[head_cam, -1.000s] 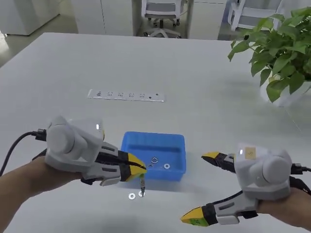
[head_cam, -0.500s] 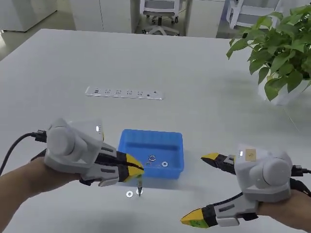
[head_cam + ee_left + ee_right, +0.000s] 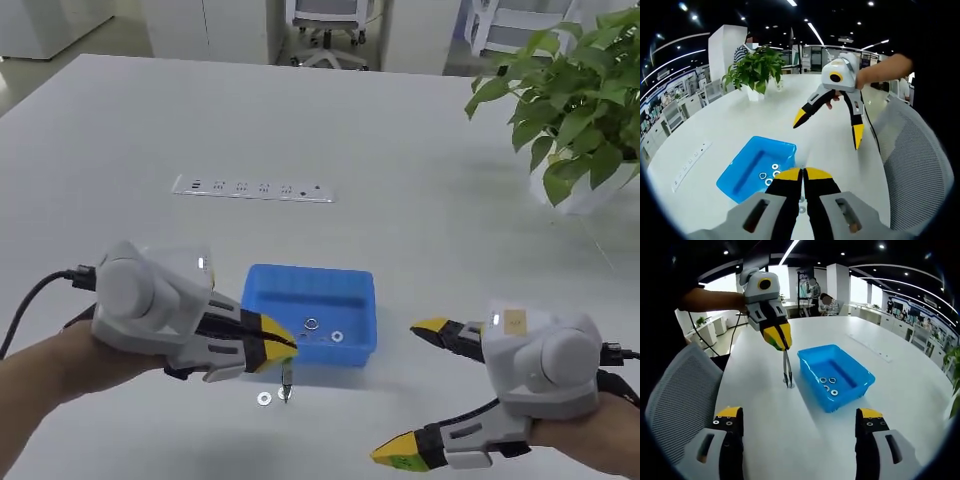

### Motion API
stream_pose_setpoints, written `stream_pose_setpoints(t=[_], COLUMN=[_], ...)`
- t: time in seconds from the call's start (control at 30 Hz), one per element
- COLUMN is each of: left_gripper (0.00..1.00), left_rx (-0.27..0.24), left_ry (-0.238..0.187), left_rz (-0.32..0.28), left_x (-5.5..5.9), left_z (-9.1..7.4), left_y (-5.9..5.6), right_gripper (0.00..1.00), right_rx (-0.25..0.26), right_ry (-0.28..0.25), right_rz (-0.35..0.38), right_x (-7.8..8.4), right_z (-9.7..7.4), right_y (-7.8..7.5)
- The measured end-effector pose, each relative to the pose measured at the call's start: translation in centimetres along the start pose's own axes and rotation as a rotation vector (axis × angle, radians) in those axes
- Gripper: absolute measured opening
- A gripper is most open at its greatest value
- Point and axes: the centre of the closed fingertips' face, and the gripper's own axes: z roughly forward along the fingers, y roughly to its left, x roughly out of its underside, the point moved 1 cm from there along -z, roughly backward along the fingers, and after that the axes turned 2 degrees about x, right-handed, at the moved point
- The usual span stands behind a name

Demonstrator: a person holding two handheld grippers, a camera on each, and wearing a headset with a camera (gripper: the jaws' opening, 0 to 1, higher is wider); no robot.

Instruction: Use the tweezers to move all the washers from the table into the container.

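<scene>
**Tweezers down at the washers, just short of the container**

The left gripper [image 3: 290, 350] is clenched on the tweezers [image 3: 286, 378]. They hang straight down with their tips at the table [image 3: 440, 200], among two washers [image 3: 264, 399] just outside the near wall of the blue container [image 3: 310, 275]. Other washers [image 3: 337, 337] lie inside it. From the head view the gripper's yellow jaw tips cover the top of the tweezers. The right gripper [image 3: 410, 390] hovers well to the side, its jaws spread wide and holding nothing. Beyond the container lies a white power strip [image 3: 252, 189]. A potted plant [image 3: 570, 100] stands at the far right, and office chairs [image 3: 330, 20] stand past the table's far edge.
</scene>
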Motion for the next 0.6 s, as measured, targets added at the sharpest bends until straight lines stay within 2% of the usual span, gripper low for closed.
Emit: stream_pose_setpoints(t=[0.6], left_gripper=[0.05], left_rx=[0.017], left_ry=[0.012], left_rz=[0.003], left_x=[-0.1], left_z=[-0.1], left_y=[-0.5], right_gripper=[0.64], right_rx=[-0.093], right_ry=[-0.022], right_rz=[-0.115], right_x=[-2.1], right_z=[2.6], right_y=[1.0])
